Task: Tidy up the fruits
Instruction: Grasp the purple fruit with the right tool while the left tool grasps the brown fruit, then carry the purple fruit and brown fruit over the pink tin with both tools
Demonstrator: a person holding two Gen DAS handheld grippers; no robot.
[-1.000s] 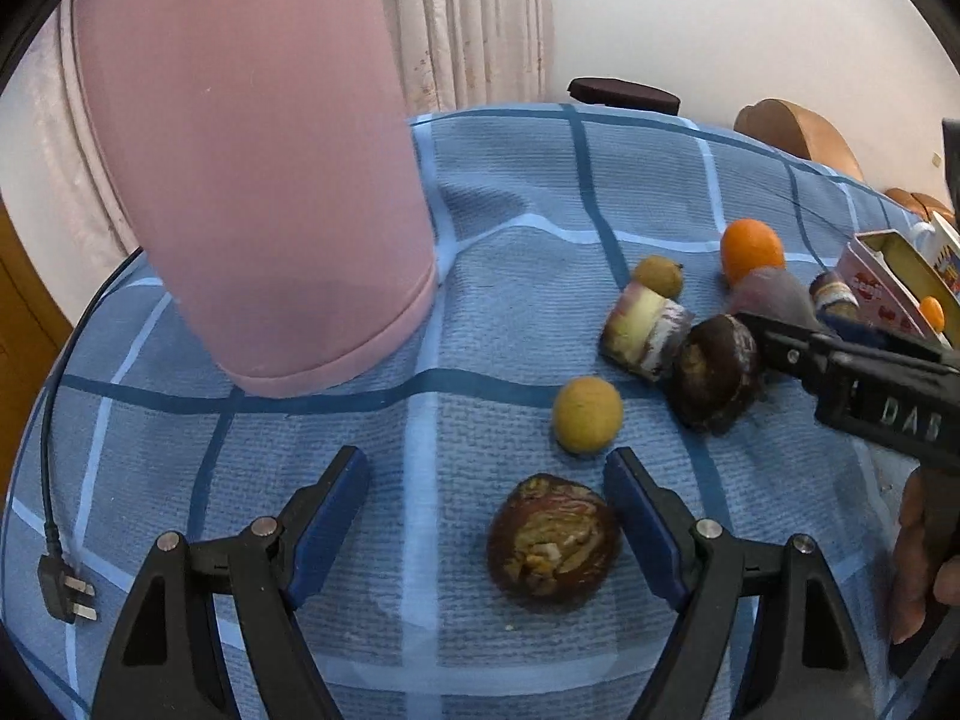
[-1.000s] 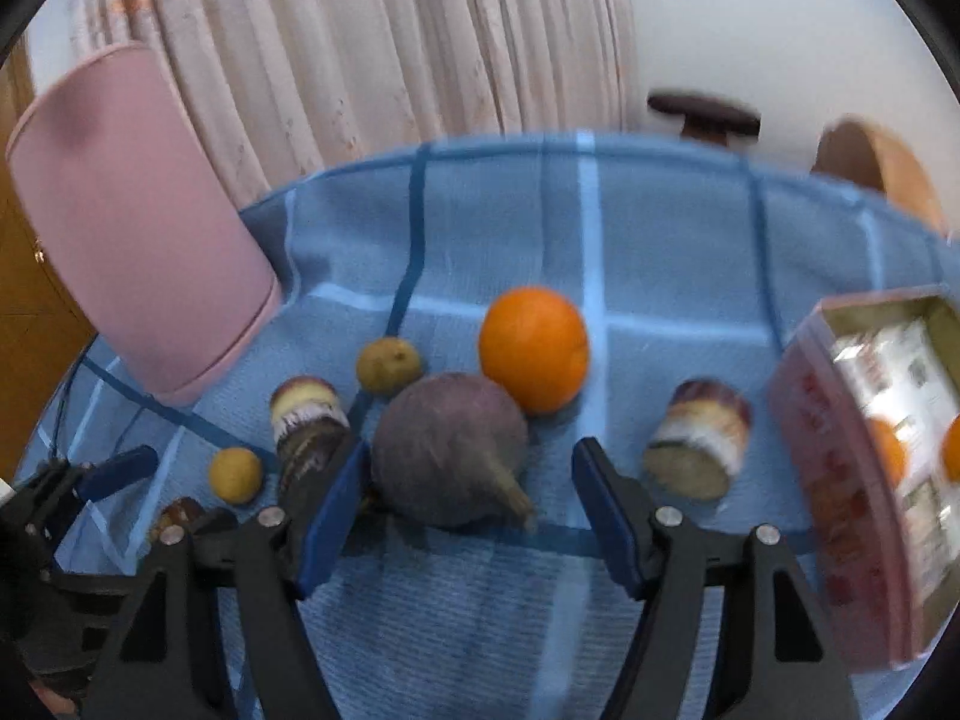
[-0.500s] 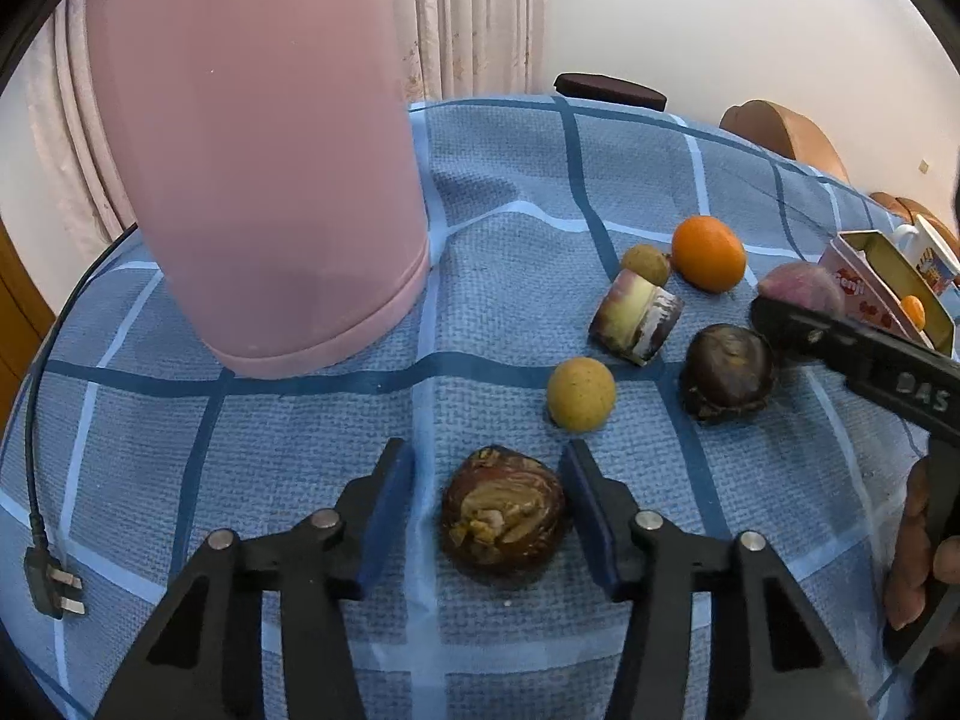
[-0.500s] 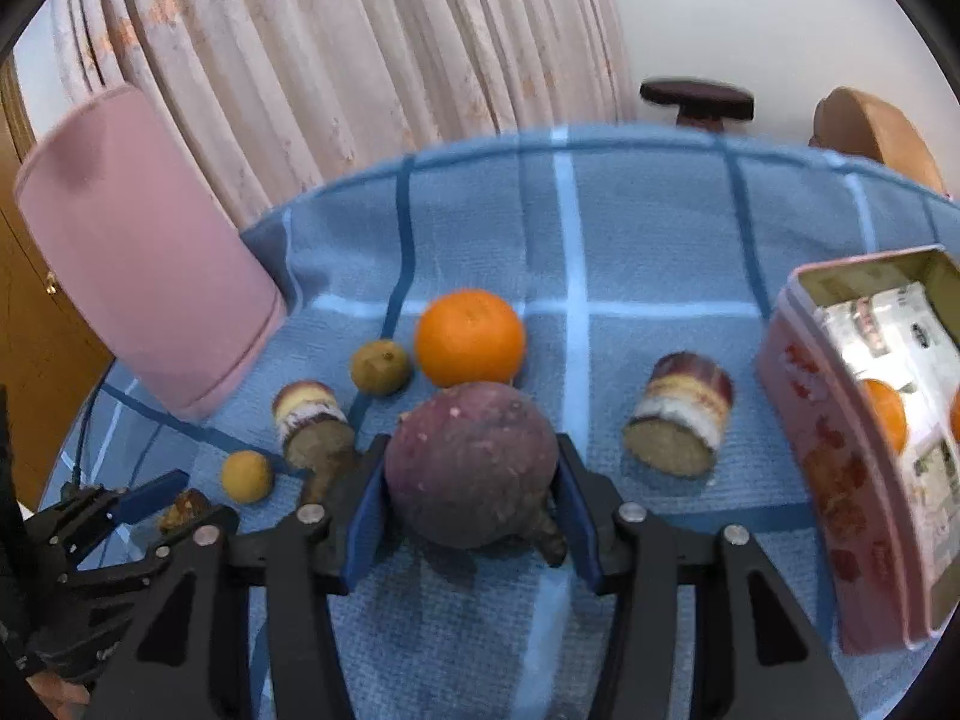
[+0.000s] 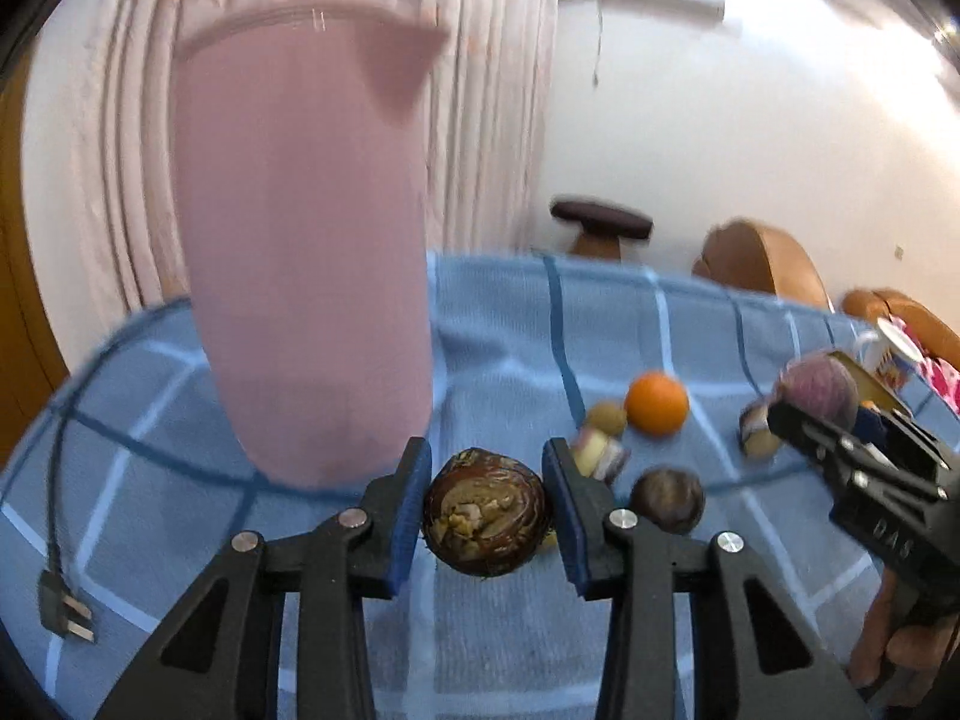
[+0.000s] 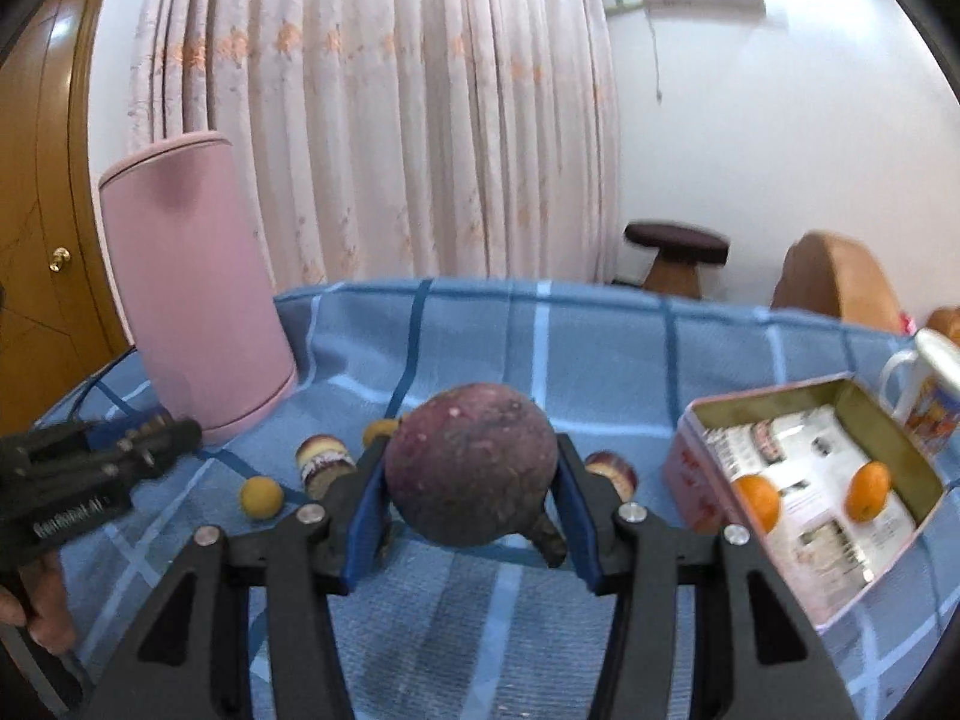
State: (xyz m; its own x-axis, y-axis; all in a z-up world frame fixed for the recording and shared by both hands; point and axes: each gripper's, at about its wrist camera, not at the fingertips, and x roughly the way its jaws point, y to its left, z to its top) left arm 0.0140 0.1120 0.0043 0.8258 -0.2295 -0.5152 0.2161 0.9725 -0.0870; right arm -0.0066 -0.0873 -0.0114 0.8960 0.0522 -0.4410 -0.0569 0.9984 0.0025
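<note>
My left gripper (image 5: 486,504) is shut on a dark brown broken-open fruit (image 5: 485,519) and holds it above the blue checked cloth (image 5: 504,648). My right gripper (image 6: 468,510) is shut on a round purple fruit (image 6: 471,471) and holds it lifted; it also shows in the left wrist view (image 5: 816,390). On the cloth lie an orange (image 5: 656,403), a dark round fruit (image 5: 667,499), a small yellow fruit (image 6: 261,497) and cut purple-skinned pieces (image 6: 321,459). An open tin box (image 6: 810,480) at the right holds two small oranges (image 6: 757,501).
A tall pink jug (image 5: 300,252) stands at the left on the cloth. A black plug and cord (image 5: 63,606) lie at the left edge. A white mug (image 6: 927,396) stands behind the tin. A stool (image 6: 675,252) and chairs are beyond the table.
Both grippers have closed on their fruits and lifted them off the cloth. The views have tilted up toward the curtain and wall.
</note>
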